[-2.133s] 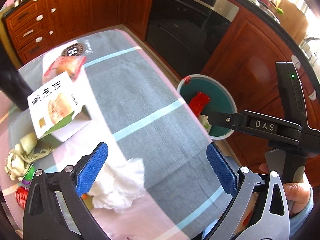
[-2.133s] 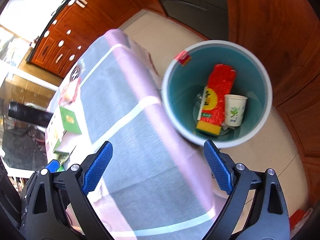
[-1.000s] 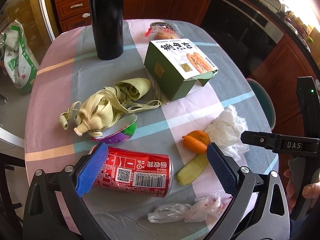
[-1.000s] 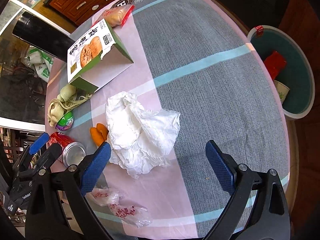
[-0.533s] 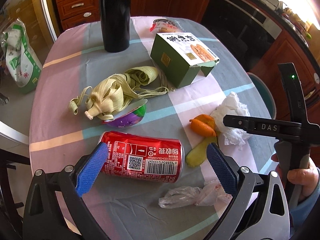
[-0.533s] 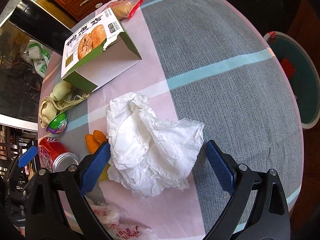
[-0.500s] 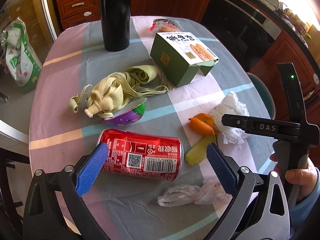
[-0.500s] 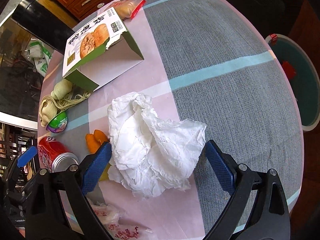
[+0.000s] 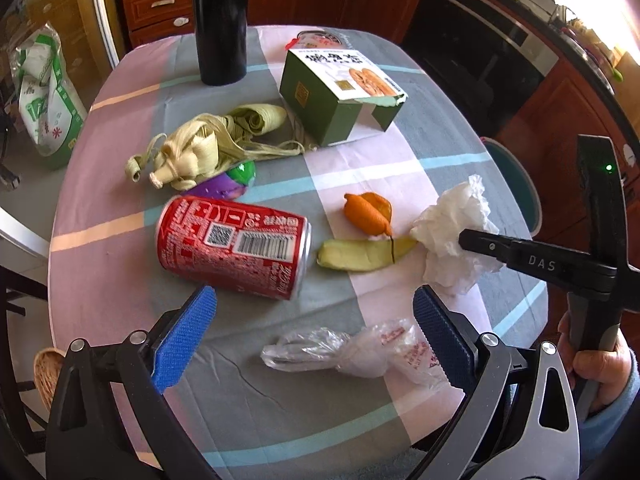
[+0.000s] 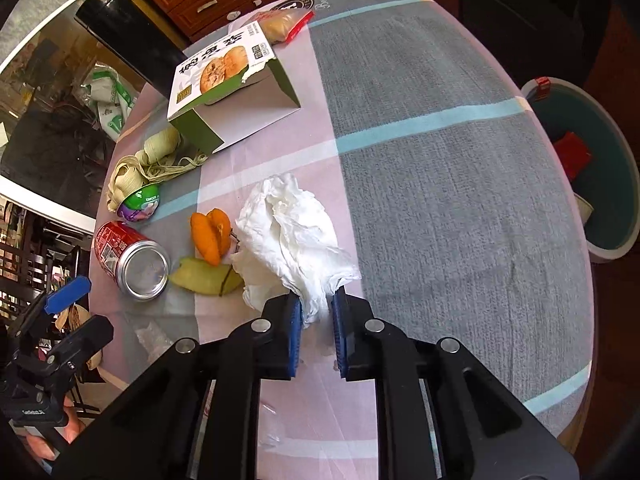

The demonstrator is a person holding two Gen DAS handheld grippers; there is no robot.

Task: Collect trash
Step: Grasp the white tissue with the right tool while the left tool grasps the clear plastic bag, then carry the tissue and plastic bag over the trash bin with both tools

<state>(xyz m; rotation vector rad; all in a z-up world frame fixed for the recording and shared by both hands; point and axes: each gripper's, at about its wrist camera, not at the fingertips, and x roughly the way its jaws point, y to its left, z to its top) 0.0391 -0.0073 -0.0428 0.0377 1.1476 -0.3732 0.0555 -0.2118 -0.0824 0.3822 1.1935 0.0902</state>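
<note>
My right gripper [image 10: 316,312] is shut on the near edge of a crumpled white tissue [image 10: 288,232] that lies on the tablecloth; the tissue also shows in the left wrist view [image 9: 452,220]. My left gripper [image 9: 312,328] is open and empty above a clear plastic bag [image 9: 352,352], just short of a red soda can [image 9: 236,240] lying on its side. Orange peel [image 9: 368,212] and a yellow-green peel [image 9: 360,256] lie between can and tissue. The teal trash bin [image 10: 592,168] stands on the floor past the table's right edge.
A green pastry box [image 9: 340,96], dried leaf wrappers [image 9: 204,144], a purple-green cup [image 9: 232,180], a snack packet [image 10: 284,24] and a tall black bottle [image 9: 220,20] stand farther back on the table. Wooden cabinets and an oven surround it.
My right gripper has closed on the tissue's near edge. My left gripper has pulled back a little, so the can and the plastic bag now lie ahead of its fingers.
</note>
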